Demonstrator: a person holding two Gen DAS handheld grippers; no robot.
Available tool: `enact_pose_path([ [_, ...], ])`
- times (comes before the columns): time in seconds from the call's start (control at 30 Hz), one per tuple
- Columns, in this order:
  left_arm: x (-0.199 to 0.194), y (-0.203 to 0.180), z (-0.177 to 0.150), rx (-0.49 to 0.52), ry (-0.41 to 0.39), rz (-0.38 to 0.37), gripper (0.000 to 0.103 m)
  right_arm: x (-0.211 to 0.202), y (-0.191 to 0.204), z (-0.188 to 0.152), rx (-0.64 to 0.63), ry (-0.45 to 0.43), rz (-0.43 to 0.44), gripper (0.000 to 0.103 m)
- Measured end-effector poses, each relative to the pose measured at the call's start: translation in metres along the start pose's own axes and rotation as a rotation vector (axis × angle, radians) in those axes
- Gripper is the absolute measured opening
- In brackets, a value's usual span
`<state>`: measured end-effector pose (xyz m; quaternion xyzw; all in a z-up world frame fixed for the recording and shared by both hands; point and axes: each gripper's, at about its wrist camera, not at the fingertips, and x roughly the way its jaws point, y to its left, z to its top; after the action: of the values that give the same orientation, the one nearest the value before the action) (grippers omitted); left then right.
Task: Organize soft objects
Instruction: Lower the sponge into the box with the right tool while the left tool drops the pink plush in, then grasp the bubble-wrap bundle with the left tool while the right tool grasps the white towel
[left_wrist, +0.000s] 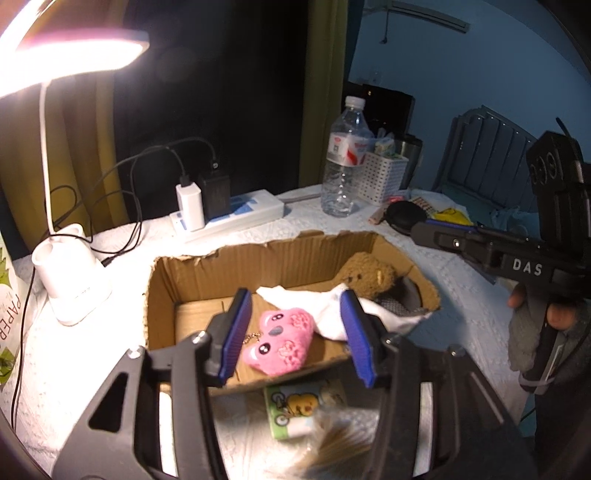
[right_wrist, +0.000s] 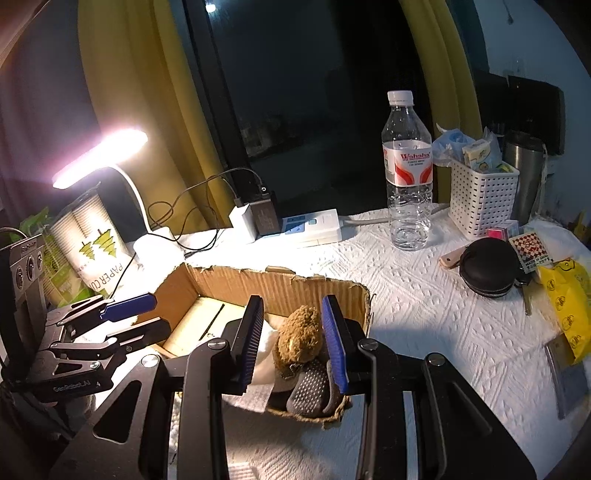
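Note:
A torn cardboard box sits on the white-covered table. Inside it lie a pink plush heart, a white cloth, a brown plush bear and a grey dotted sock. My left gripper is open above the box's near side, its blue pads on either side of the pink plush without touching it. My right gripper is open over the box's right end, its pads on either side of the brown bear. The left gripper also shows in the right wrist view.
A lit white desk lamp, a power strip with chargers, a water bottle, a white basket and a black round pouch stand behind the box. A small printed packet lies in front of it. A yellow bag lies at right.

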<state>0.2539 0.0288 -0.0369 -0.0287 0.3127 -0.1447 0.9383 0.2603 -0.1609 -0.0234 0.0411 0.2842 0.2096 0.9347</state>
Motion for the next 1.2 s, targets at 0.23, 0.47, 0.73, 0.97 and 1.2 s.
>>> enact_pose_path([
  [0.23, -0.022, -0.011, -0.009, 0.009, -0.021, -0.013, 0.051, -0.021, 0.011, -0.007, -0.014, -0.016, -0.005, 0.035],
  [0.47, -0.042, -0.020, -0.020, 0.009, -0.044, -0.018, 0.051, -0.042, 0.023, -0.017, -0.030, -0.029, -0.013, 0.035],
  [0.73, -0.065, -0.026, -0.036, -0.002, -0.073, -0.018, 0.051, -0.061, 0.034, -0.035, -0.044, -0.026, -0.019, 0.036],
  [0.97, -0.074, -0.027, -0.061, -0.025, -0.060, -0.012, 0.051, -0.068, 0.042, -0.058, -0.053, 0.000, -0.020, 0.044],
  [1.2, -0.080, -0.028, -0.083, -0.040, -0.045, -0.012, 0.051, -0.071, 0.052, -0.077, -0.060, 0.023, -0.024, 0.046],
])
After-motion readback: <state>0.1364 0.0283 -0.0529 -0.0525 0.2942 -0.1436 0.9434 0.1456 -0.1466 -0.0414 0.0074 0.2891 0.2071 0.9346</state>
